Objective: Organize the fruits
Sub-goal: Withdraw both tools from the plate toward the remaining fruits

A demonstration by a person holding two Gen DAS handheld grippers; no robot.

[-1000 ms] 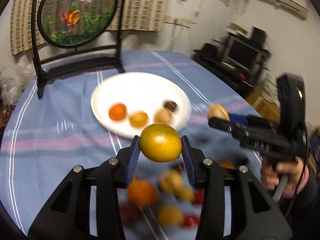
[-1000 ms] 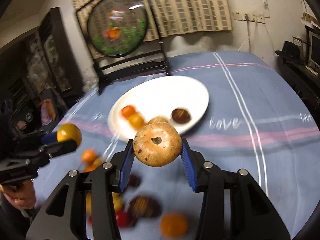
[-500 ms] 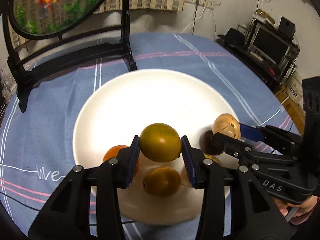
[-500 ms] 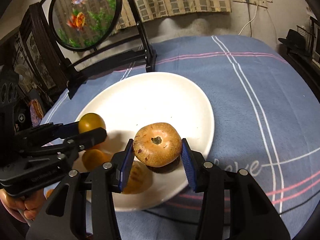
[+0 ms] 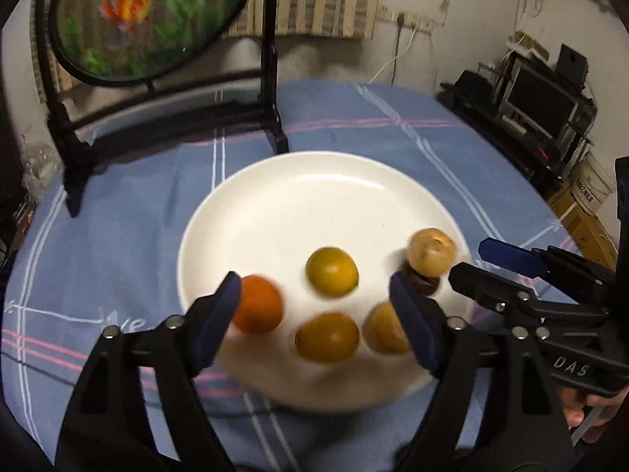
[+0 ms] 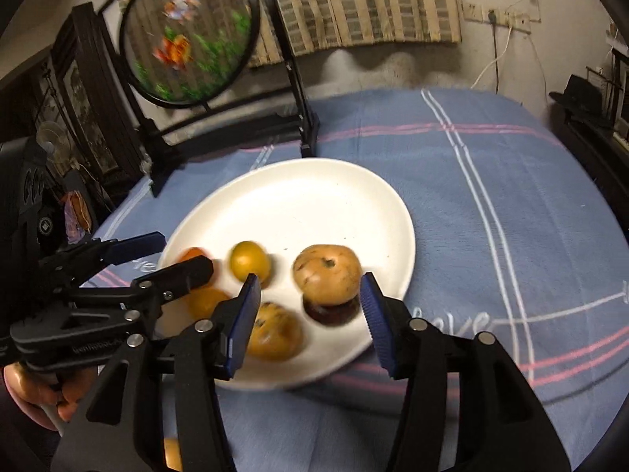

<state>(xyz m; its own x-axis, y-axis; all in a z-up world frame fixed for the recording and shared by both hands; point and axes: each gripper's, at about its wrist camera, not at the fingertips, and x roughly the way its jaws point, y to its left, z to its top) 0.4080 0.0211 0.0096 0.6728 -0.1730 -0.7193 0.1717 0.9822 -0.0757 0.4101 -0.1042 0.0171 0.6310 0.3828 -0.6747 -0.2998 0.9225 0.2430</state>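
On the white plate [image 5: 275, 196], toward its near half, sits a cluster of fruit. A greenish-yellow citrus [image 5: 332, 271] lies free on the plate between the blue pads of the left claw [image 5: 314, 303], whose jaws are opening and touch nothing. An orange mandarin [image 5: 257, 308] sits by the left pad, with two more yellow-orange fruits [image 5: 327, 337] nearer the rim. A tan speckled fruit [image 6: 327, 273] rests on top of a dark brown one [image 6: 332, 310], between the fingers of the right claw [image 6: 310, 310]; those jaws are opening too, and the pads stand clear of it on both sides. Another spotted yellow fruit [image 6: 275, 334] lies just beside the right claw's left pad. The plate stands on a counter covered with a blue cloth [image 6: 491, 181] with pink and white stripes. Behind it stands a round goldfish screen [image 6: 190, 35] in a black frame. A person's hand [image 6: 35, 393] grips the left claw's handle.
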